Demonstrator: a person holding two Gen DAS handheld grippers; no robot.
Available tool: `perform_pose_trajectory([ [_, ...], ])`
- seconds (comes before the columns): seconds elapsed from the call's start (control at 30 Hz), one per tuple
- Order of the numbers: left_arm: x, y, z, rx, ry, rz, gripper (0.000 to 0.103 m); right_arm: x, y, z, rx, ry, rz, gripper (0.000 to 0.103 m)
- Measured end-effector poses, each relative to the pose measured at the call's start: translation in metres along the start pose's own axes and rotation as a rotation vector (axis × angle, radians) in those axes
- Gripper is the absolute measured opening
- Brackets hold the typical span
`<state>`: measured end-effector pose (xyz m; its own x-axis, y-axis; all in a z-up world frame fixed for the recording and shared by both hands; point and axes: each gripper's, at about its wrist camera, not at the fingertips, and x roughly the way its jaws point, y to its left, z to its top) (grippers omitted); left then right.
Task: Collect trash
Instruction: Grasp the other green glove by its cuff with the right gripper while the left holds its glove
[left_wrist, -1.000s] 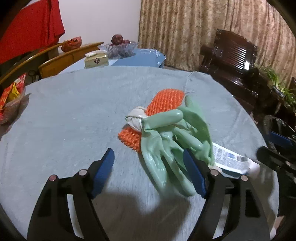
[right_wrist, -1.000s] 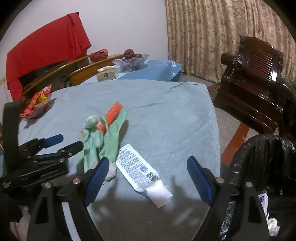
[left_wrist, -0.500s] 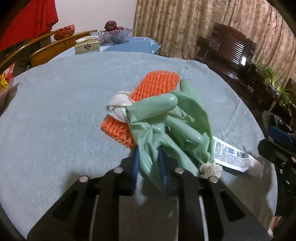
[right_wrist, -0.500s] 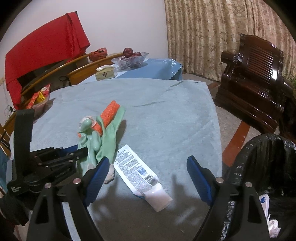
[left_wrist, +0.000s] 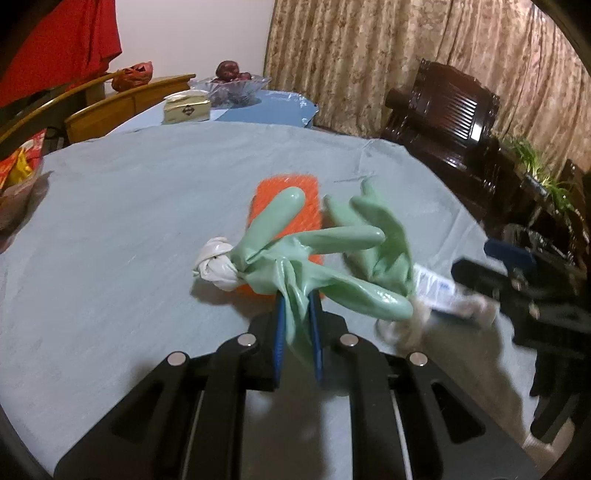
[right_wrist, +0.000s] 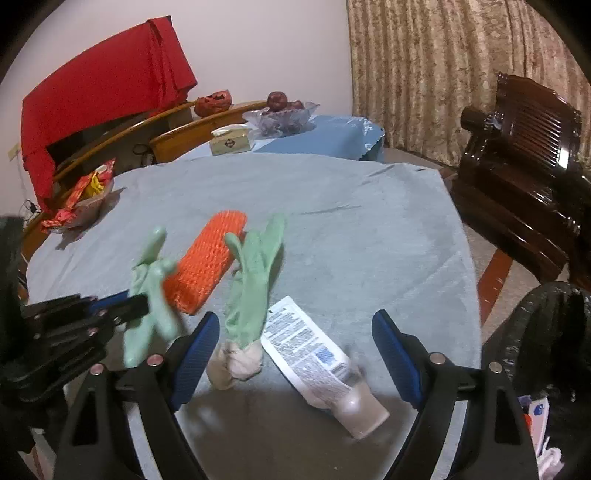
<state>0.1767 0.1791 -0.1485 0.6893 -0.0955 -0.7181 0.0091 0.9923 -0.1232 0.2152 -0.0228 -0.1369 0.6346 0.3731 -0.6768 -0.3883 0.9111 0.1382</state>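
Task barely started — nothing from the tabletop looks binned yet, judging by what lies out. Left to right in the right wrist view: left gripper (right_wrist: 136, 304) is clamped shut on one green rubber glove (right_wrist: 149, 291), which hangs from the jaws clear of the table (right_wrist: 332, 192); beside it the orange mesh pad (right_wrist: 207, 264) lies flat on the cloth; next a second green glove (right_wrist: 255, 273) with a knotted white cuff, lying on the table; then the squeezed white tube (right_wrist: 314, 360) just beside that cuff; at far right the black trash bag (right_wrist: 546, 332), open, already holding some scraps. Right gripper (right_wrist: 295, 362) stands wide, empty, hovering over the tube and second glove. Left wrist view confirms the pinch: glove (left_wrist: 306, 266) bunched between the blue pads, its white knotted end (left_wrist: 218, 264) dangling. Left to do, by my read: carry this glove to the bag, then second glove, pad, tube. Versus a second ago — left jaws were wide with both gloves heaped on the pad; now they've closed, and one glove is lifted and pulled apart from the other, exposing the pad. Right gripper unchanged, wide then and now.
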Motion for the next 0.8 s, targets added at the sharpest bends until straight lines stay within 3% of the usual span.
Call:
perform_pose_trajectory([
  [0.23, -0.002, 0.021, -0.016, 0.008, 0.033, 0.035, 0.012, 0.027, 0.015, 0.003, -0.006, 0.038, 0.018, 0.079],
  [0.43, 0.003, 0.027, -0.017, -0.004, 0.040, 0.038, 0.024, 0.048, 0.028, 0.004, -0.021, 0.070, 0.016, 0.071],
  [0.57, 0.008, 0.034, -0.016, -0.037, 0.040, 0.049, 0.048, 0.059, 0.031, 0.003, -0.030, 0.109, 0.035, 0.048],
  [0.67, 0.016, 0.039, -0.016, -0.060, 0.055, 0.042, 0.052, 0.061, 0.036, 0.002, -0.048, 0.124, 0.075, 0.030],
  [0.8, 0.025, 0.042, -0.013, -0.086, 0.067, 0.028, 0.055, 0.051, 0.037, 0.004, -0.050, 0.113, 0.099, 0.024],
])
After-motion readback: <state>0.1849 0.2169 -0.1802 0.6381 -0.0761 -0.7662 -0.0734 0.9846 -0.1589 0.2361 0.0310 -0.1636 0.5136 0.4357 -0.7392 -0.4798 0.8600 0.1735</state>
